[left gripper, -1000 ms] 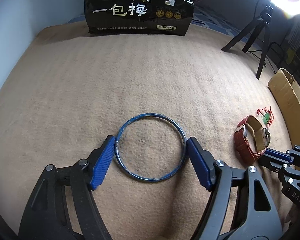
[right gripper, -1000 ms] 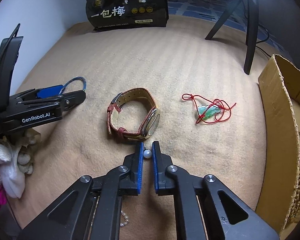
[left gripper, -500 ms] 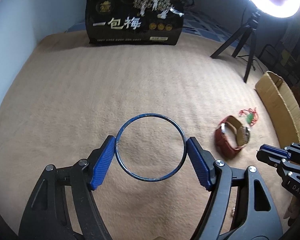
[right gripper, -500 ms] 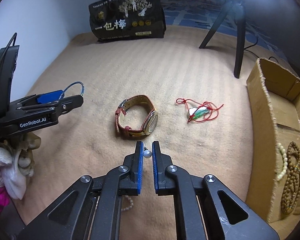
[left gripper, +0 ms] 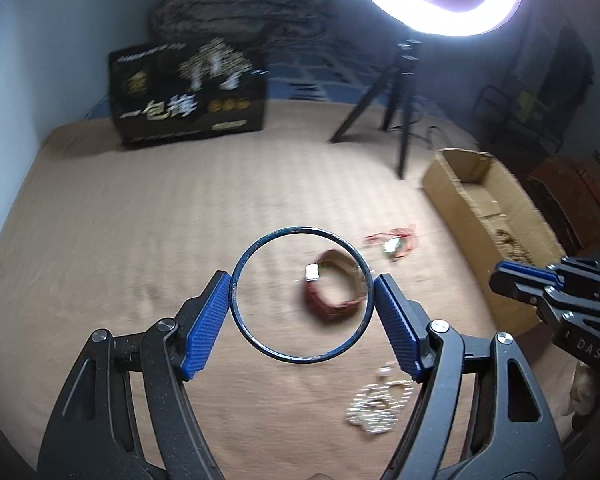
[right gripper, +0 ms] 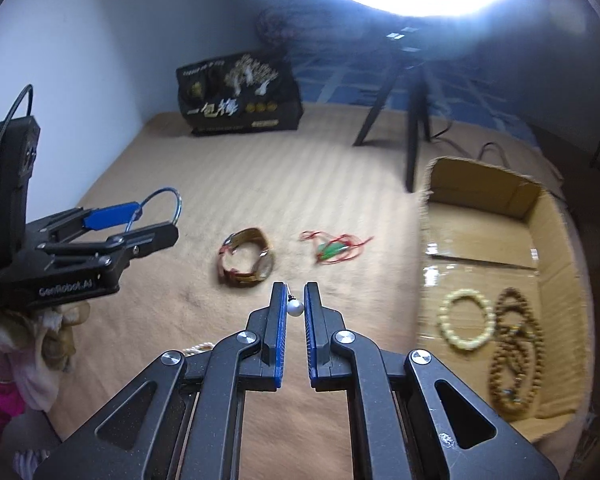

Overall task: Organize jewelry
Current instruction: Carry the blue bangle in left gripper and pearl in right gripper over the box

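Right wrist view: cardboard box (right gripper: 480,220) at right contains bead bracelets (right gripper: 465,319). Left gripper (left gripper: 302,300) clamps the blue bangle (left gripper: 268,354) between both pads, raised above the blanket (left gripper: 140,220). Brown watch (right gripper: 247,256) lies beside the green pendant (right gripper: 332,249). Right gripper (right gripper: 296,300) pinches a pearl (right gripper: 295,308).

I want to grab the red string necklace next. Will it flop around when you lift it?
Probably yes. The necklace lies in loose red loops, so its cord looks limp. The green pendant seems small and would likely dangle. It probably feels light.
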A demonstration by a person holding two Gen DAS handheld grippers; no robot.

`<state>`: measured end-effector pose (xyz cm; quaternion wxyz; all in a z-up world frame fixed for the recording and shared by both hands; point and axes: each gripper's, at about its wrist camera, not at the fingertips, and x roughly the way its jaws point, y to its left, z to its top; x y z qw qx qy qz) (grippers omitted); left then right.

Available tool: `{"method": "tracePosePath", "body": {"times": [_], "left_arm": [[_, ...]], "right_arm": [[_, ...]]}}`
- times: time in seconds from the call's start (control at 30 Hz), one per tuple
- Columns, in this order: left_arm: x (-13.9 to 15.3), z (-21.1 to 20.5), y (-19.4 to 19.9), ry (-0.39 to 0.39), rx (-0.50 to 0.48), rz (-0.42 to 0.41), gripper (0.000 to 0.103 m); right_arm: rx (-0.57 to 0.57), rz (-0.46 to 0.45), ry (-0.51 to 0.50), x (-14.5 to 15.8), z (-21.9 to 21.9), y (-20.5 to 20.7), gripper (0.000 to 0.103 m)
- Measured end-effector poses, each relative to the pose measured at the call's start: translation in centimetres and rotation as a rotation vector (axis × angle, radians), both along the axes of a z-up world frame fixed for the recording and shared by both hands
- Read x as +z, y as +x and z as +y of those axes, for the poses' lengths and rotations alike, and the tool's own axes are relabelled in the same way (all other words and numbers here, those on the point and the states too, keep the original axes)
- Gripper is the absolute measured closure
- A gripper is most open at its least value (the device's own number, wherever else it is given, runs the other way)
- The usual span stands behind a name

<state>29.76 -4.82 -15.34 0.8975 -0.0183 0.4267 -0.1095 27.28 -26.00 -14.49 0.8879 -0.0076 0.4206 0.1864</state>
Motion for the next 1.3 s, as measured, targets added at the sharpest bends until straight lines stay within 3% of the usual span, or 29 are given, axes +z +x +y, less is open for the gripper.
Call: {"method": "tracePosePath", "body": {"times": [0.33,0.63,1.3], "left_arm": [[2.8,-7.0,-0.4,-0.021,-0.119,-0.037,0.028],[3.2,-13.2,0.1,-0.039,-0.204,-0.036,0.028],[-0.1,-21.3,1.4,-0.055,-0.312,0.022,0.028]], "right_arm": [[-0.108,-0.048,0.012,2.1,-6.5,-0.3,0.096],[-0.178,-0.077,-0.023,2.9,-10.5,0.9,0.096],[-0.256,-0.052,-0.032,0.7,-14.2,4.7,0.096]]}}
